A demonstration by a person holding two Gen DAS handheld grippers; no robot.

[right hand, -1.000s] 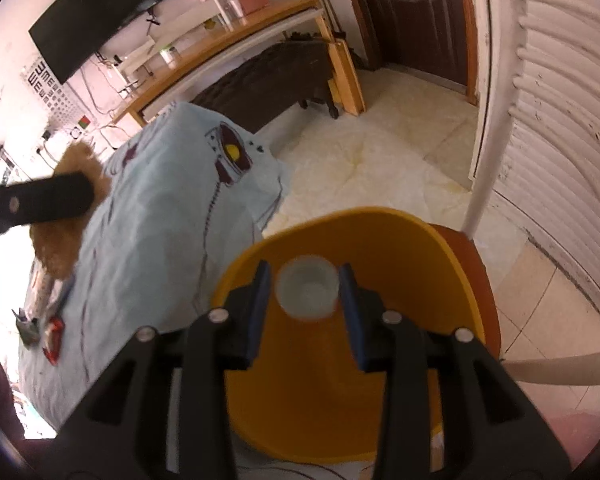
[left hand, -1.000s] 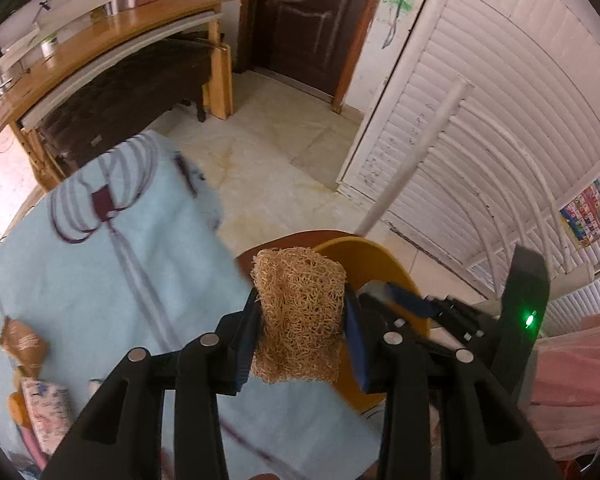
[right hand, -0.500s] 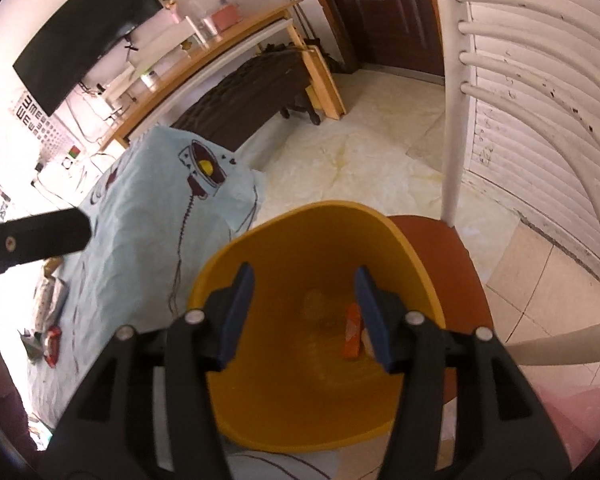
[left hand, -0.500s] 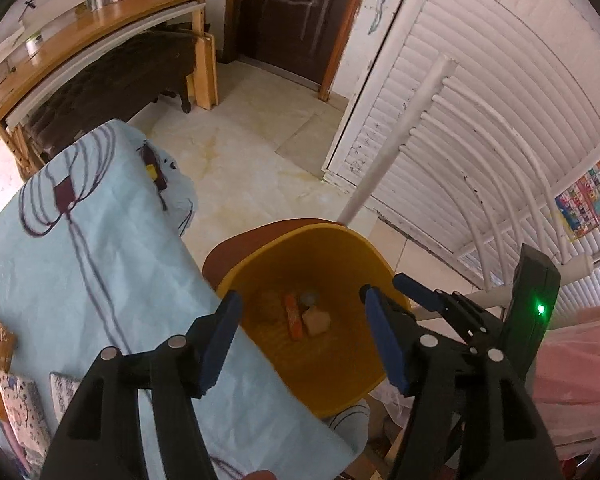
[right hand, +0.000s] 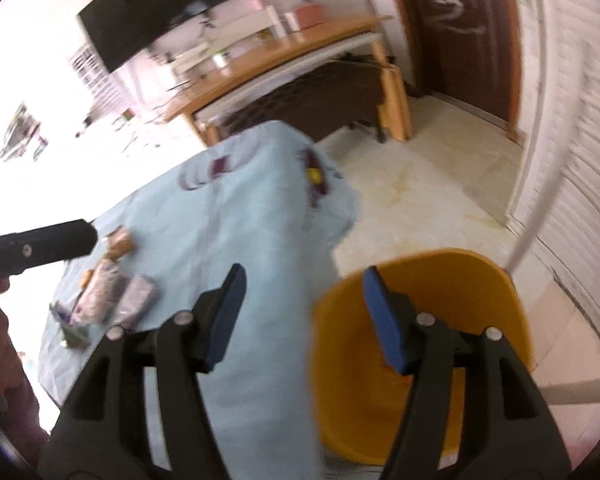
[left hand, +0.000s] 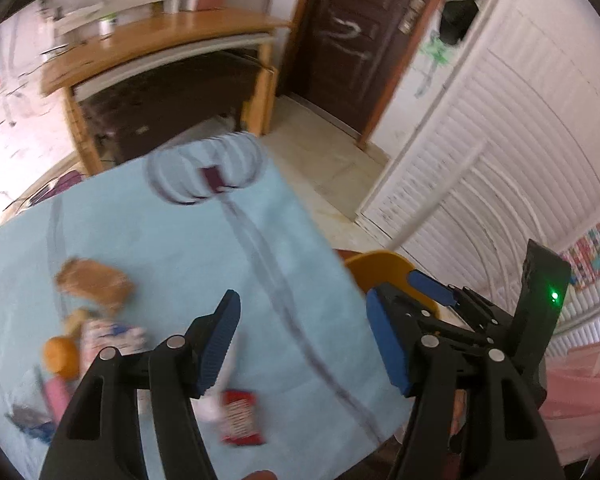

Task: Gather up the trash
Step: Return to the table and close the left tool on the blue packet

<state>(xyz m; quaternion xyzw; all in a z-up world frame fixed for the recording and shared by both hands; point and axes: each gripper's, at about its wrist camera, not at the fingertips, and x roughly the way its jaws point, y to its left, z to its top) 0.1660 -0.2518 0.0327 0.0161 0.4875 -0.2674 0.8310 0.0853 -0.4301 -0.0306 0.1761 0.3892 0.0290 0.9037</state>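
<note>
Both my left gripper [left hand: 300,340] and right gripper [right hand: 302,316] gape empty; litter, including a red crinkled wrapper [left hand: 240,420], lies on the pale-blue tablecloth [left hand: 180,248]. I should approach low, beside the round yellow plastic bin [right hand: 432,292].

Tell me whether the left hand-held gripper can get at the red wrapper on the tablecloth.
Probably yes: the left hand-held gripper is open and empty above the tablecloth, and the red wrapper lies uncovered just below it.

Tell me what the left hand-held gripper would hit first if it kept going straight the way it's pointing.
Probably the light blue tablecloth. The left hand-held gripper is open and empty, aimed at bare cloth near the table's edge, between the trash pile and the yellow bin. Blur leaves depth uncertain.
</note>
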